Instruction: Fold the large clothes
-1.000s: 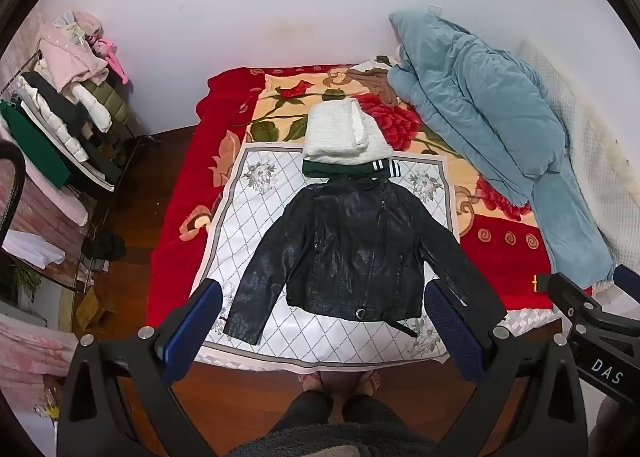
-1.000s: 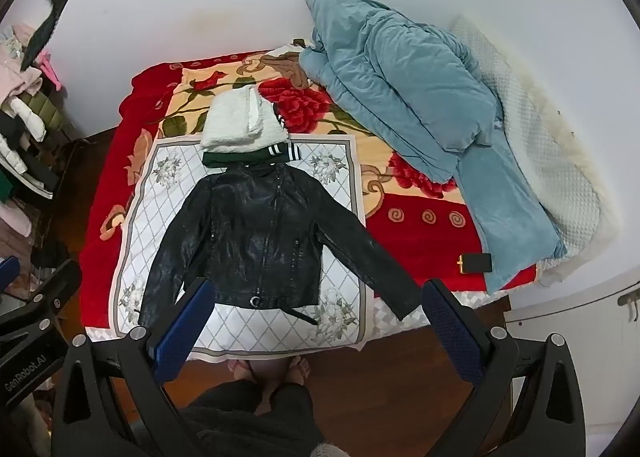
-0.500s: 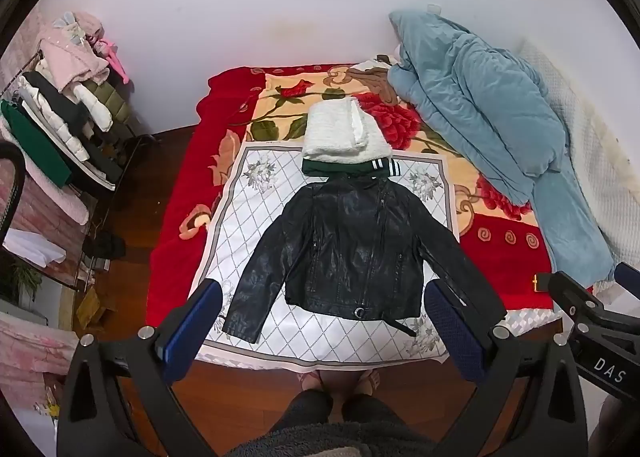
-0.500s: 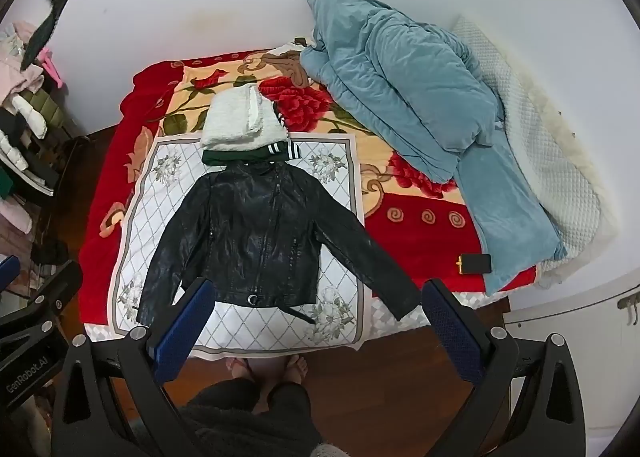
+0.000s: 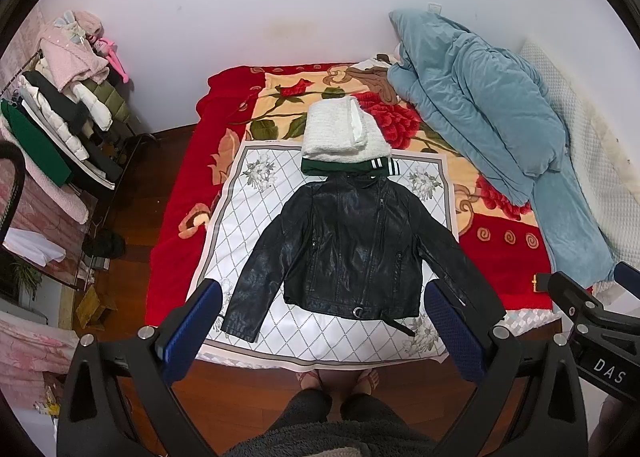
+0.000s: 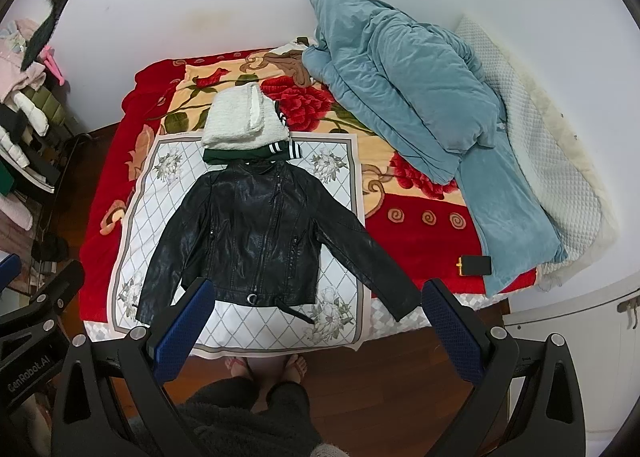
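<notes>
A black leather jacket [image 5: 352,249] lies flat, front up and zipped, sleeves spread, on a white diamond-patterned cloth [image 5: 256,201] on the bed. It also shows in the right wrist view [image 6: 260,233]. My left gripper [image 5: 326,331] is open and empty, held high above the bed's near edge. My right gripper [image 6: 316,327] is open and empty, also high above the near edge. Behind the jacket's collar sits a stack of folded clothes: a white fluffy one [image 5: 340,133] on a green one with white stripes [image 5: 344,167].
A blue duvet [image 5: 492,117] is heaped on the bed's right side. A red floral blanket [image 5: 180,197] covers the bed. A clothes rack [image 5: 52,129] stands at the left. A small black object [image 6: 474,265] lies near the bed's right corner. My feet [image 5: 340,377] stand on the wooden floor.
Both views have shifted only slightly. The jacket and both grippers stay as they were.
</notes>
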